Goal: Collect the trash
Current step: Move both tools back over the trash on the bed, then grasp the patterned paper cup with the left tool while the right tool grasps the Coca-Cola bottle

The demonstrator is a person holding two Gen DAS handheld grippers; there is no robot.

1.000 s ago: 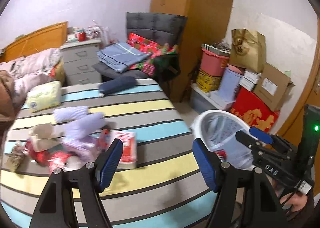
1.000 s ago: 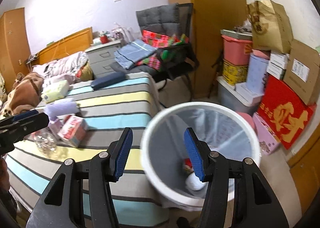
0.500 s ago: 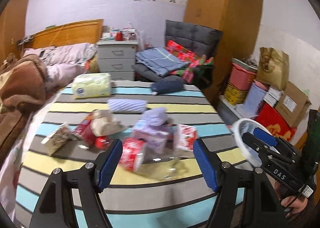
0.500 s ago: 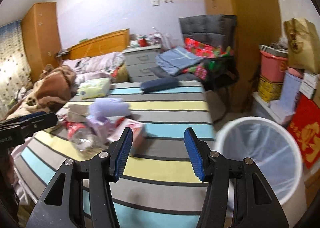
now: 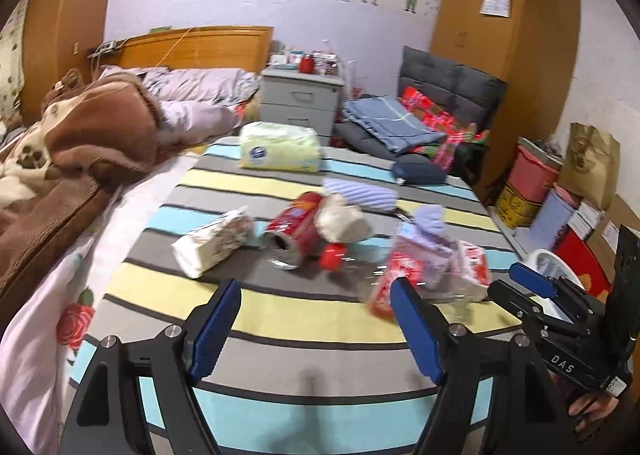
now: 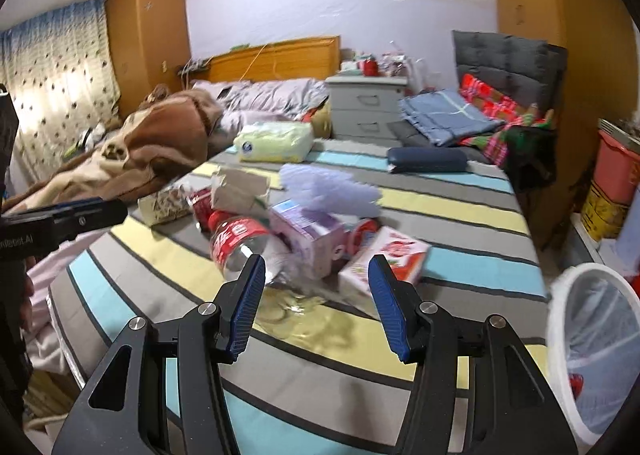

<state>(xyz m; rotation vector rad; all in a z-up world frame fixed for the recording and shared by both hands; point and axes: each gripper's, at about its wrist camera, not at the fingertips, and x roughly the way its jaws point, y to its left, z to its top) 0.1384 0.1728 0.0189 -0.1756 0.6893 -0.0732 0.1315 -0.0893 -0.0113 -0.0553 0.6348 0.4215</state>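
— Hovering over the striped blanket [image 5: 320, 319] at the bottom of the left wrist view, the left gripper [image 5: 316, 329] has its blue-padded jaws opening, with only bare bedding between them.

— And the right one?

— The right gripper [image 6: 316, 301] fills the bottom centre of its own view, jaws standing apart and holding nothing. Just above the gap lies the clear plastic bottle with a red label [image 6: 244, 247], on its side.

— Where does the trash sit?

— Clustered mid-frame on the blanket. In the left wrist view, a white tissue pack with a printed pattern [image 5: 212, 241] lies left of centre; just right of it a red cylindrical can on its side [image 5: 296, 231], open end toward the camera, touching a crumpled beige paper wad [image 5: 342, 221]. Further right sit a pale purple carton [image 5: 428, 251] and a red-and-white flat packet [image 5: 474, 265], partly blurred.

— And the bin?

— The white round wastebasket with a clear liner [image 6: 592, 355] stands off the bed at the lower right of the right wrist view; something red lies at its bottom. In the left wrist view only its rim peeks out at right, behind the right gripper.

— Anything else on the bed?

— A pale yellow-green soft pack [image 5: 280, 151] in the upper middle, a lavender ribbed cloth [image 6: 328, 185] over the pile, and a brown fleece blanket [image 5: 68, 163] at left.
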